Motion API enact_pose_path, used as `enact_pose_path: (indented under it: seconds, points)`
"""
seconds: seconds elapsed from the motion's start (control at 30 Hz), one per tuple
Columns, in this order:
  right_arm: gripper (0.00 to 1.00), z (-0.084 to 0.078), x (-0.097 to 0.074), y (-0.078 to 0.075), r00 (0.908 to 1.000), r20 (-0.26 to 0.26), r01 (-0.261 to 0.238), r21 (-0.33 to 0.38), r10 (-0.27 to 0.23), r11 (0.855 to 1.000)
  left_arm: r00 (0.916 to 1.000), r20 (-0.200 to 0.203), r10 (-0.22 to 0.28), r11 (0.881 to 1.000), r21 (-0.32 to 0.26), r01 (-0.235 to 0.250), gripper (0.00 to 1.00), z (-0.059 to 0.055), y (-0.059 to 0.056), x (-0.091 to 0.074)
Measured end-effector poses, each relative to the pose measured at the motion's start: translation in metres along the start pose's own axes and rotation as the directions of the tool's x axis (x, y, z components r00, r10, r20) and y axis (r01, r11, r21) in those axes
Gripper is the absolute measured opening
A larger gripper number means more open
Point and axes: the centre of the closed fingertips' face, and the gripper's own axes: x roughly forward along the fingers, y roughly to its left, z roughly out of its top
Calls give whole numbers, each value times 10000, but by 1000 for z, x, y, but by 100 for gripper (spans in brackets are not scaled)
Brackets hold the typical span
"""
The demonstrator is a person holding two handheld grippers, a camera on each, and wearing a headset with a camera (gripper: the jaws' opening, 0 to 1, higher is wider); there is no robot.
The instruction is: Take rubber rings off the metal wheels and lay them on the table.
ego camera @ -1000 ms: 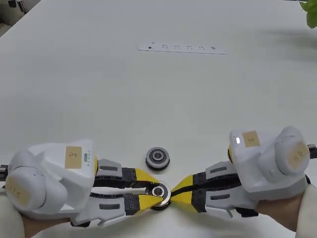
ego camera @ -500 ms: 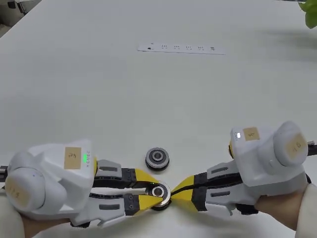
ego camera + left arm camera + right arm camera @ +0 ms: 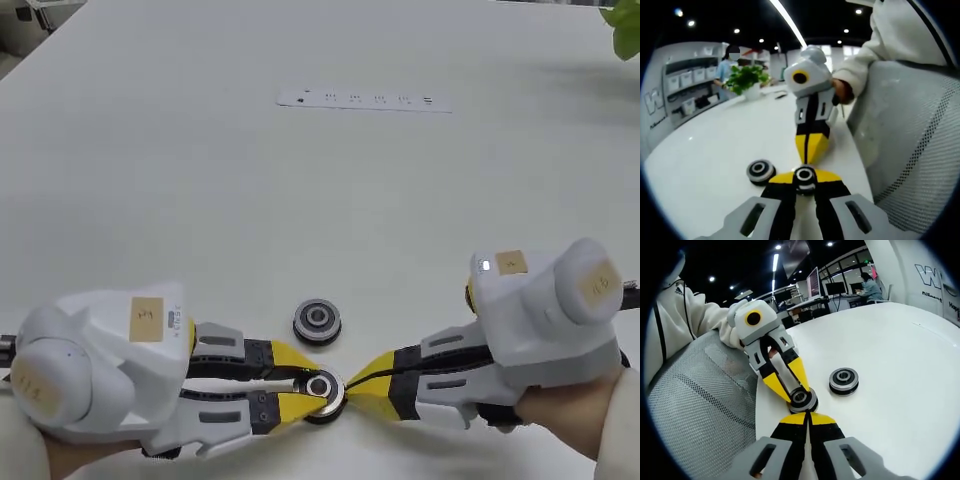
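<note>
A wide white desk [image 3: 200,200] runs away from you in the head view, with a power strip [image 3: 365,100] far off and a leafy plant [image 3: 628,25] at the corner. Near your edge the left claw [image 3: 318,388] is clamped on the held wheel [image 3: 320,386], a jaw on each side. The right claw [image 3: 352,384] meets it from the other side, jaws pressed together, tips touching the rim. A second wheel [image 3: 318,322] lies free on the desk just beyond.

In the left gripper view the held wheel sits between your yellow tips, and the right claw points onto its far edge.

In the right gripper view your jaws show a hairline gap at most; you cannot tell whether they pinch the rubber ring [image 3: 813,403]. Judge the wheel heavy, stiff and slick, and the ring soft and stretchy. Take the ring at its outer lip and peel, with the left claw gripping metal
</note>
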Motion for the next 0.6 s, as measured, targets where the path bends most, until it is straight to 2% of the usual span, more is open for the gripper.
enact_pose_path:
  seconds: [0.33, 0.43, 0.5, 0.6]
  points:
    - [0, 1, -2, -1, 9993, 341, -211, 1233, 170, 9921, 10000, 12, 12, 10000, 1, -12, 14, -1, 0, 0]
    - [0, 4, -4, -2, 9980, 609, -292, 1711, 190, 9848, 10000, 16, 20, 10000, -4, -20, 14, 0, 0, 0]
    - [0, 10, -6, -1, 9948, 976, -500, 2248, 286, 9731, 10000, 12, 24, 10000, -1, -24, 14, 0, 0, 0]
    - [0, 8, -5, -1, 9960, 860, -421, 2079, 246, 9772, 10000, 11, 34, 10000, -1, -34, 14, 1, -1, 0]
